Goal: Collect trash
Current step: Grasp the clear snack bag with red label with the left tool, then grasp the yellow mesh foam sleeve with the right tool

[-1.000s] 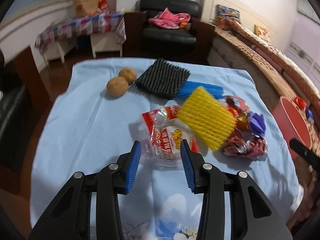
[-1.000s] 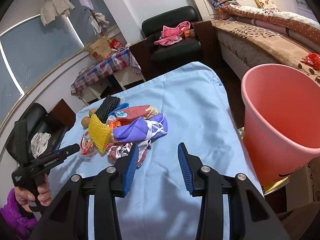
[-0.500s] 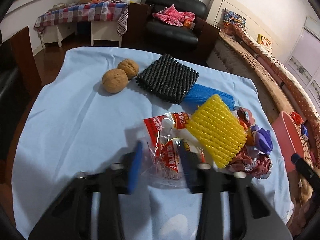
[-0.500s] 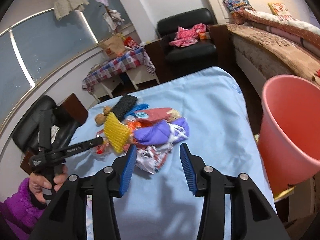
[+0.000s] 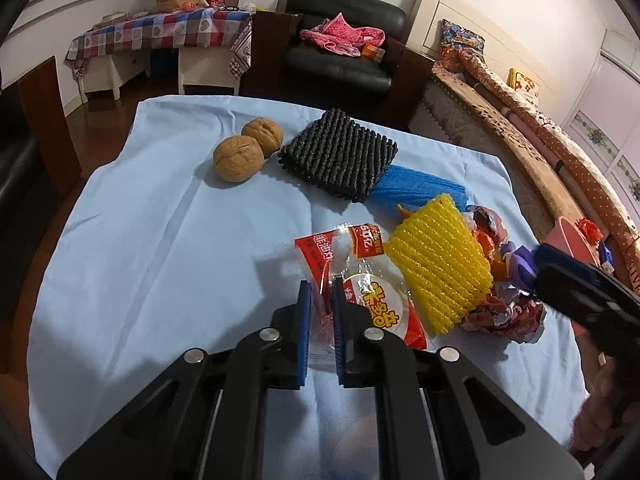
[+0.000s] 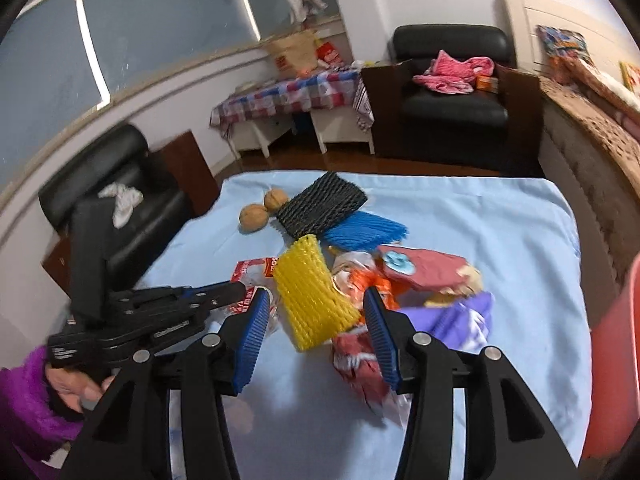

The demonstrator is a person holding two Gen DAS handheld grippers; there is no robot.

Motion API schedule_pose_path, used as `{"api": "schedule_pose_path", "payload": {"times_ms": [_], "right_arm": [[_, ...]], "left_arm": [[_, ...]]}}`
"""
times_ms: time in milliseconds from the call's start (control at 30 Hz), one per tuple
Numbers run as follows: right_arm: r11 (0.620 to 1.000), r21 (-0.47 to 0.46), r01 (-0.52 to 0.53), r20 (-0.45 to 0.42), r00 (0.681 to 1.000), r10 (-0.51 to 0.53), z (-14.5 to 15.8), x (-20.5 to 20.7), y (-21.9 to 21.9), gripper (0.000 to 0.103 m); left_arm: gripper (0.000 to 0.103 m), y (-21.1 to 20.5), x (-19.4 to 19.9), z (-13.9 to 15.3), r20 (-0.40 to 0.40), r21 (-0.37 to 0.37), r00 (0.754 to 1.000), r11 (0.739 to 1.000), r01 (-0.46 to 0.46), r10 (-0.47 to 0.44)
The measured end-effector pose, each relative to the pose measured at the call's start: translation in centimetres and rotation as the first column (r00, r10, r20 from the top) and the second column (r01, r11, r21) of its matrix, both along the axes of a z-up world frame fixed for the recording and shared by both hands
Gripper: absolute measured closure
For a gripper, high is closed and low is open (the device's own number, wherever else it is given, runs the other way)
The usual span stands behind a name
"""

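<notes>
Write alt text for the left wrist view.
The left gripper is closing on a red and clear snack wrapper on a light blue tablecloth. Beyond lie a yellow foam net, a black foam net and two walnuts.

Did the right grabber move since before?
Yes. The right gripper swung away from the pink bucket, which slid to the view's right edge, and now faces the yellow foam net, jaws opening.

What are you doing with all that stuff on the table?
Picking up trash. The left gripper is closing its jaws on the clear snack wrapper. The right gripper hovers over the pile with its jaws opening around nothing, above the yellow foam net. The pink bin waits beside the table.
</notes>
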State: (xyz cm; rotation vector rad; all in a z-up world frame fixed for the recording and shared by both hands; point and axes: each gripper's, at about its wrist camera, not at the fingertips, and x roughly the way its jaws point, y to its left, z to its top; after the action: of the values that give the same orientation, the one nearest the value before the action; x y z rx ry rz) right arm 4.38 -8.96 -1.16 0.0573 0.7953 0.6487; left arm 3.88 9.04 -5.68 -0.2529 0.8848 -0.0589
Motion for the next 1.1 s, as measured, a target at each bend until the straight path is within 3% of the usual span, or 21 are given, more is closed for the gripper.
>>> {"api": "schedule_pose_path", "payload": {"times_ms": [200, 300, 500, 767, 933, 1100], "right_arm": [[0.996, -0.077, -0.036, 0.009, 0.999, 0.037, -1.2, 1.8, 2.6, 0.055], [0.994, -0.106, -0.04, -0.007, 0.999, 0.04, -2.0, 2.5, 3.3, 0.063], [0.994, -0.068, -0.085, -0.027, 0.996, 0.083, -2.3, 3.3, 4.2, 0.064], [0.988, -0.092, -0.124, -0.015, 0.992, 0.123, -2.2, 4.2, 5.5, 0.064], [0.979, -0.121, -0.164, -0.038, 0.986, 0.161, -2.9, 3.5, 5.7, 0.066], [0.976, -0.093, -0.195, -0.085, 0.979, 0.188, -3.4, 2.0, 4.7, 0.069]], "left_arm": [[0.093, 0.1, 0.2, -0.1, -0.002, -0.022, 1.0, 1.0, 0.002, -0.002], [0.093, 0.1, 0.2, -0.1, -0.002, -0.027, 1.0, 1.0, 0.003, -0.003], [0.093, 0.0, 0.2, -0.1, -0.005, -0.033, 1.0, 0.999, 0.011, -0.011], [0.093, -0.4, 0.0, 0.2, -0.006, -0.022, 1.0, 1.0, 0.015, -0.015], [0.093, -0.6, -0.2, 0.5, 0.003, -0.021, 1.0, 1.0, 0.02, -0.02], [0.093, -0.8, -0.5, 1.1, 0.014, -0.02, 1.0, 0.999, 0.026, -0.026]]}}
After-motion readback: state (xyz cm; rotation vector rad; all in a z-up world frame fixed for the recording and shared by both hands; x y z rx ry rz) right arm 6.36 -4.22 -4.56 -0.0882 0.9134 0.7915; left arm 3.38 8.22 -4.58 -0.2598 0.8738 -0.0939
